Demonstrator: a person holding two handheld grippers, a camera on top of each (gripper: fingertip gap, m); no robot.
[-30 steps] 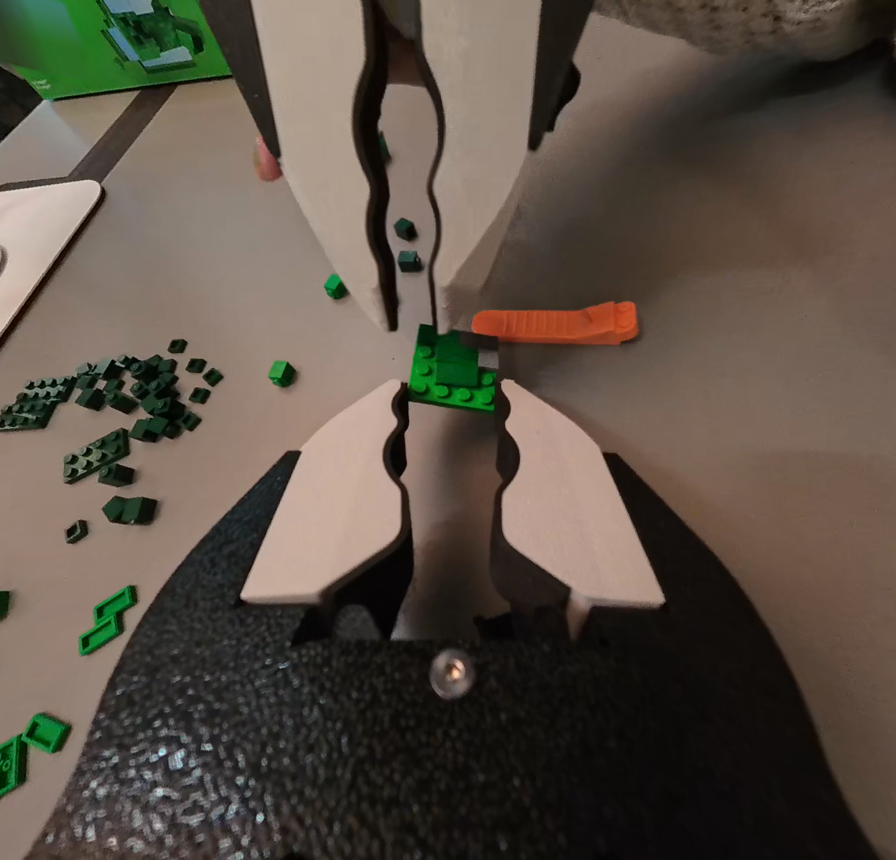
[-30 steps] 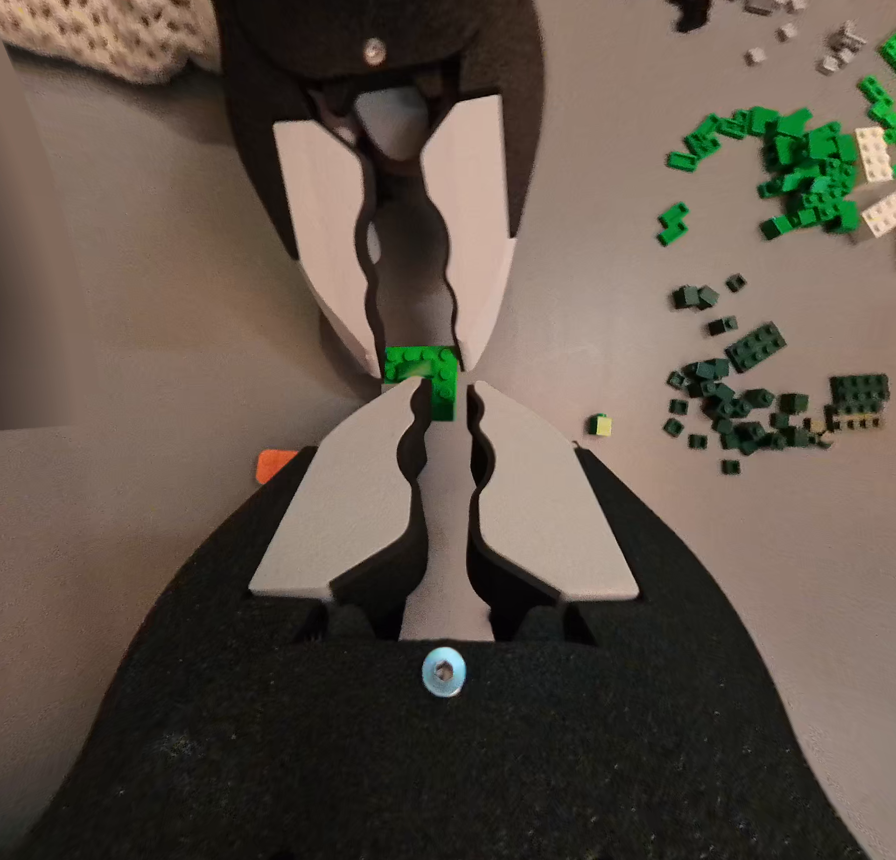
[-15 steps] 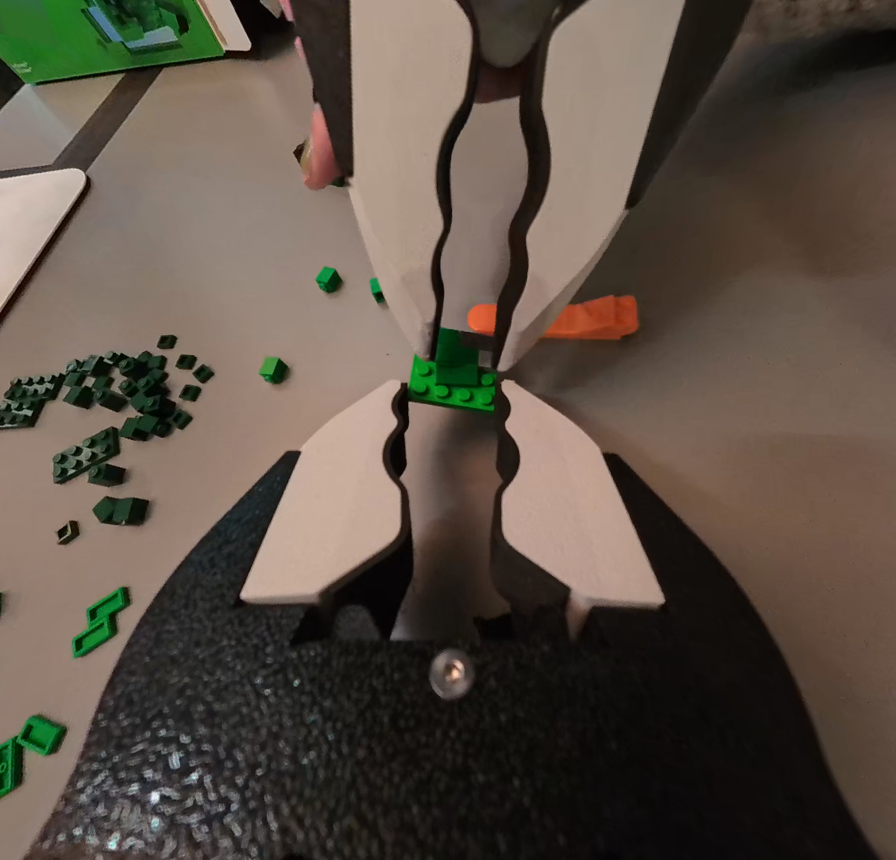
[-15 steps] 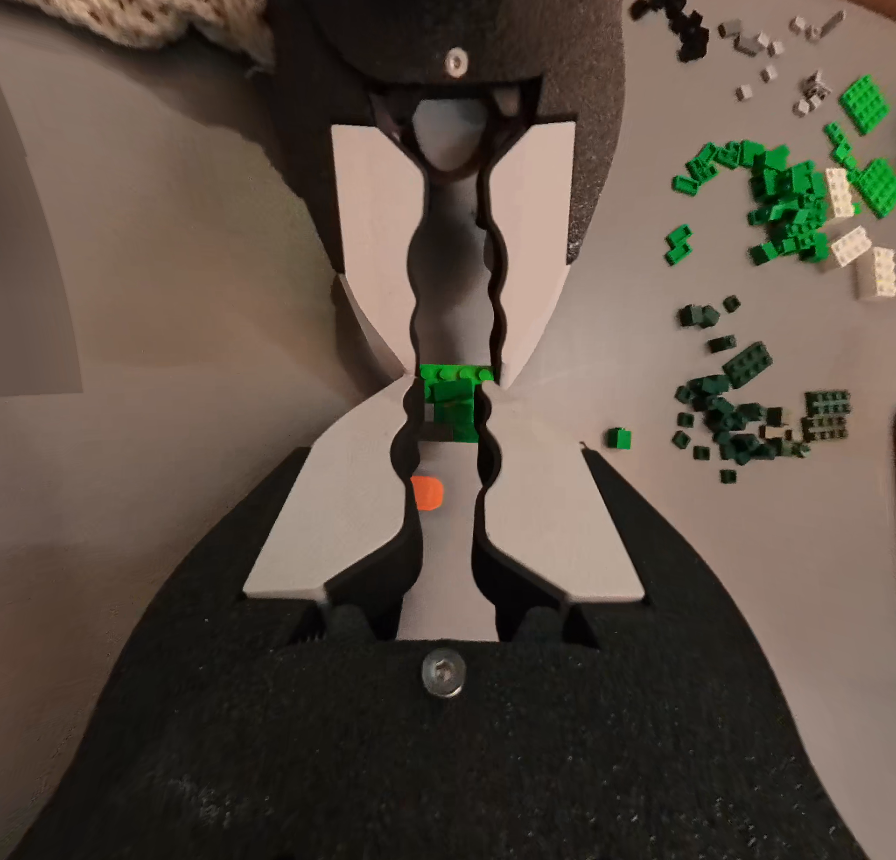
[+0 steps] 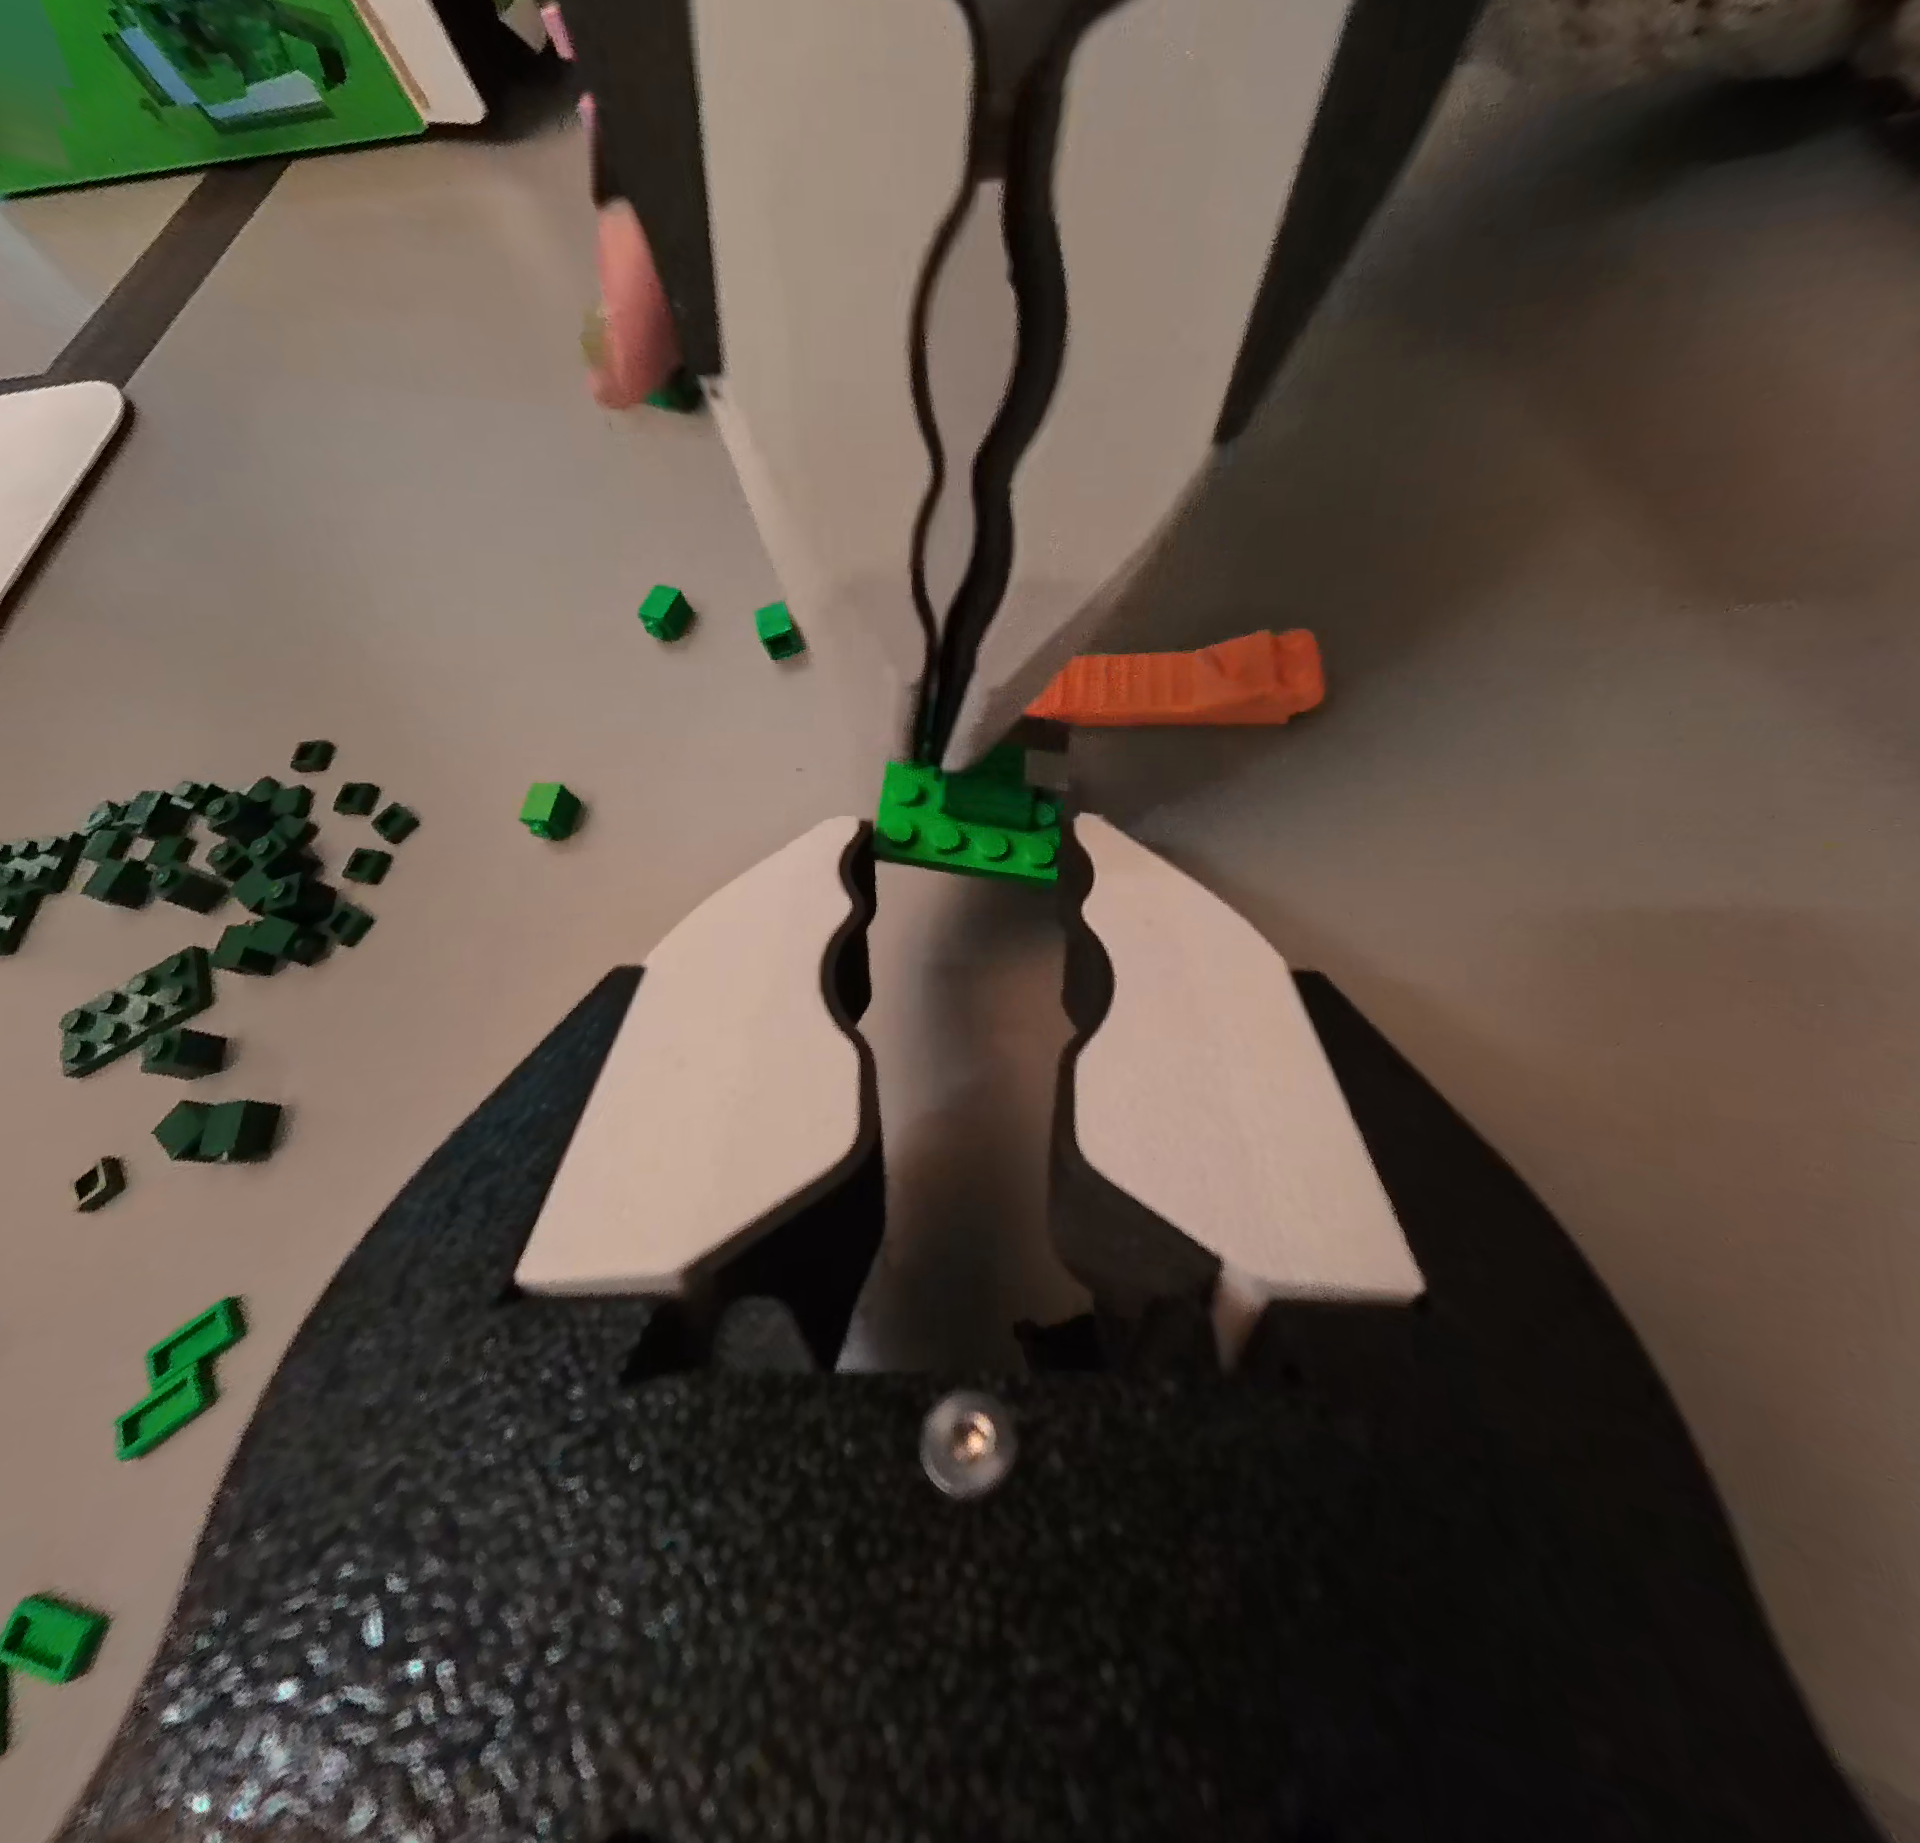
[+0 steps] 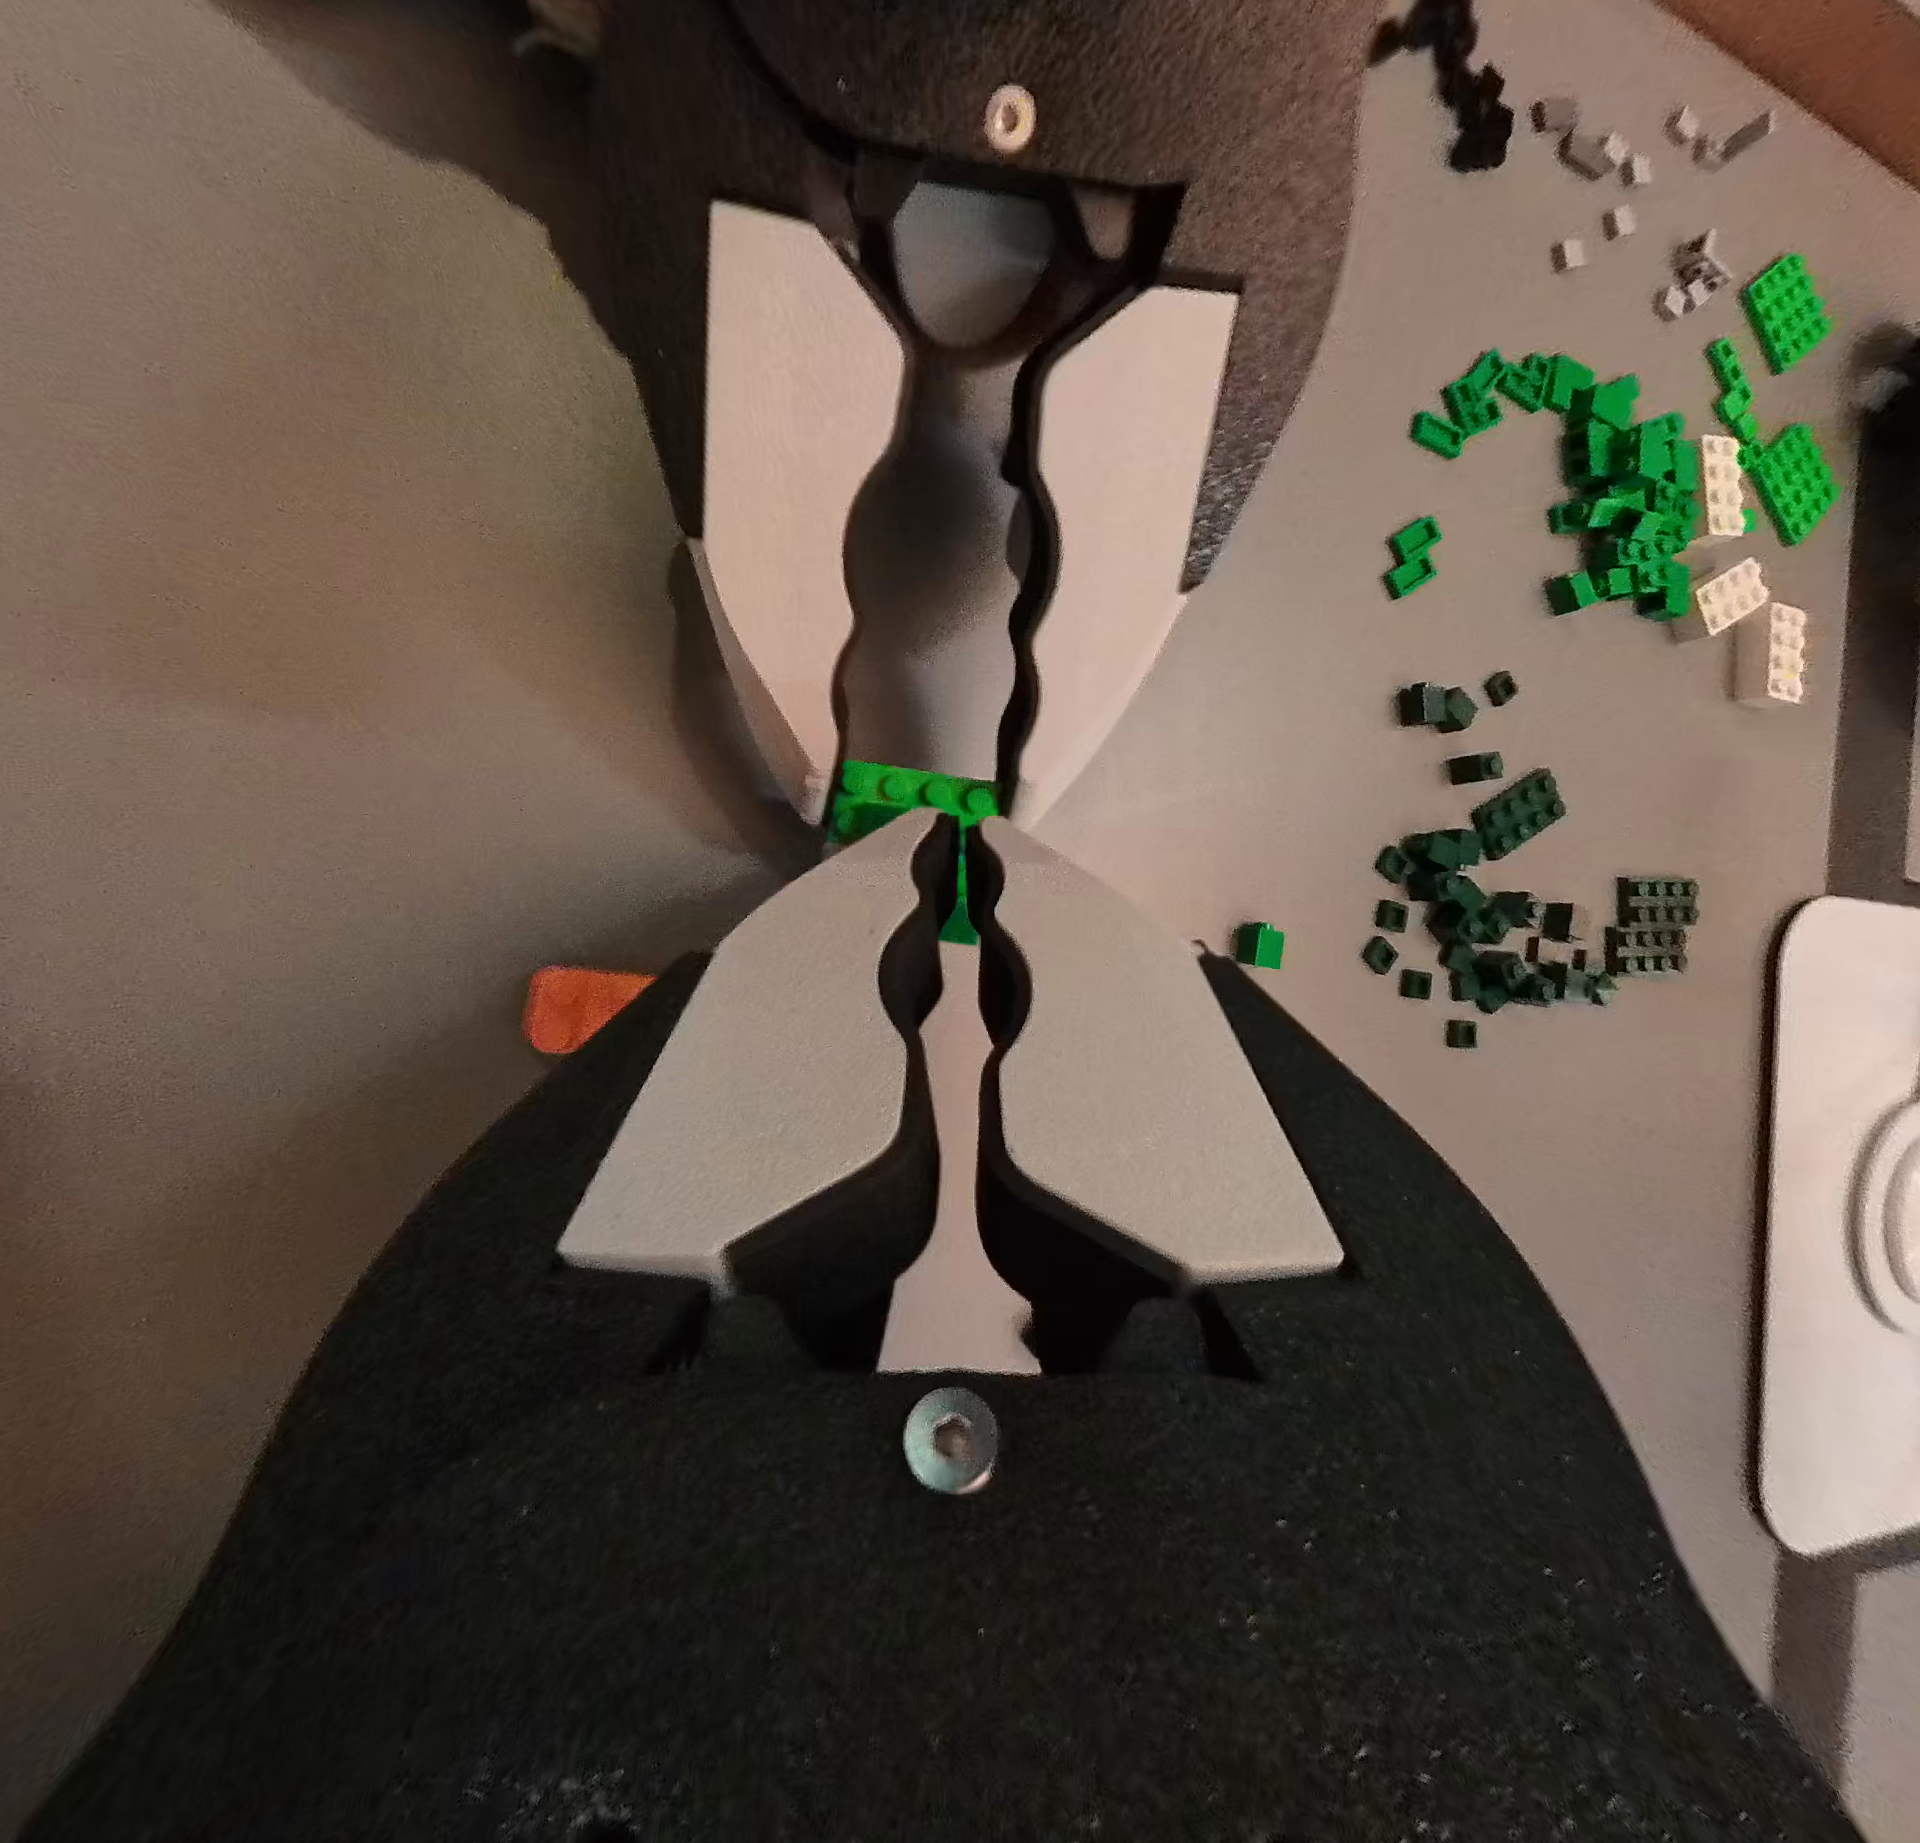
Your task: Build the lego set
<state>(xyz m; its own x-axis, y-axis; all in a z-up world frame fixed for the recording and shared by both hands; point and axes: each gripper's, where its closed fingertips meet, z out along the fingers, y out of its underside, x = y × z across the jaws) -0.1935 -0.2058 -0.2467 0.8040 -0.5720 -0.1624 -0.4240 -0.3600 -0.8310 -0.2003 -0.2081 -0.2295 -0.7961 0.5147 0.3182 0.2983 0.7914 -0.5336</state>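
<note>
A green box (image 5: 197, 48) bearing printed artwork is seen on the bench (image 5: 1558, 858). The green plate assembly (image 5: 966, 827) is clamped by the left gripper (image 5: 966, 837). Jaws of the right gripper (image 6: 961, 837), half a second ago wider, are now closed on its small green brick (image 6: 961, 905).

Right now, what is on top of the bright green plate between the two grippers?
On the bright green plate sit a green piece and a small grey-and-black part at its back. The right hand-held gripper presses there, hiding the spot under its tips.

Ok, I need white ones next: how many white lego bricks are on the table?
3: one white lego brick against the bright green brick pile, on its right edge, and two just below it. More may be buried.
</note>
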